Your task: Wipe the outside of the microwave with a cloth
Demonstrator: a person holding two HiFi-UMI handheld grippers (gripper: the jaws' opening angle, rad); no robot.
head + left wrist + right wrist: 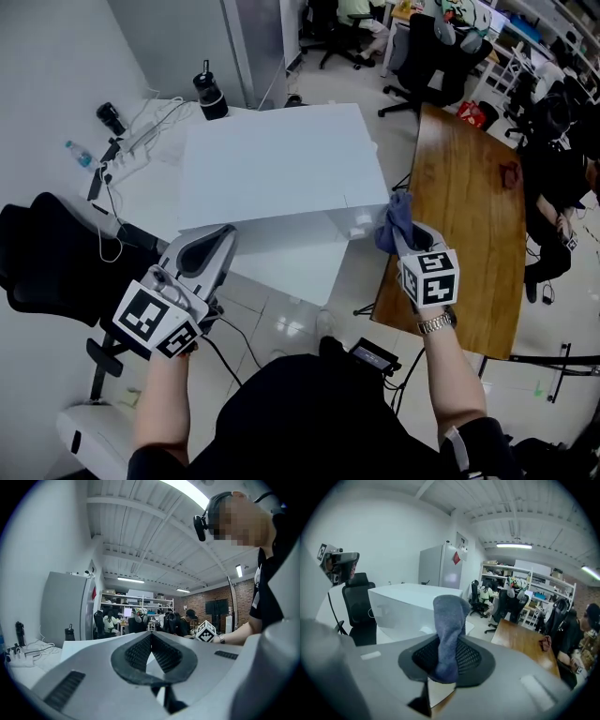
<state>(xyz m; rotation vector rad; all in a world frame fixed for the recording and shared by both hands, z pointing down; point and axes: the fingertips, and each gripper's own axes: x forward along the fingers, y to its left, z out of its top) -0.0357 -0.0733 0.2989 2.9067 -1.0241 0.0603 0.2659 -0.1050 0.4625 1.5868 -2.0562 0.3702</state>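
Observation:
The microwave [272, 164] is a white box on a white table [145, 202]; the right gripper view shows its front and side [401, 604]. A blue-grey cloth [397, 220] stands up out of my right gripper [405, 234], which is shut on it just beside the microwave's front right corner. In the right gripper view the cloth [449, 625] fills the gap between the pads and rises above them. My left gripper [211, 246] is at the lower left, near the microwave's front left corner, pointing level. Its pads [140, 651] meet at the tips with nothing between them.
A wooden table [469, 216] stands to the right, with a small red item [511, 173] on it. A black office chair [56, 262] is at the left. A black bottle [210, 92], a power strip with cables [131, 145] and a water bottle [80, 155] lie behind the microwave.

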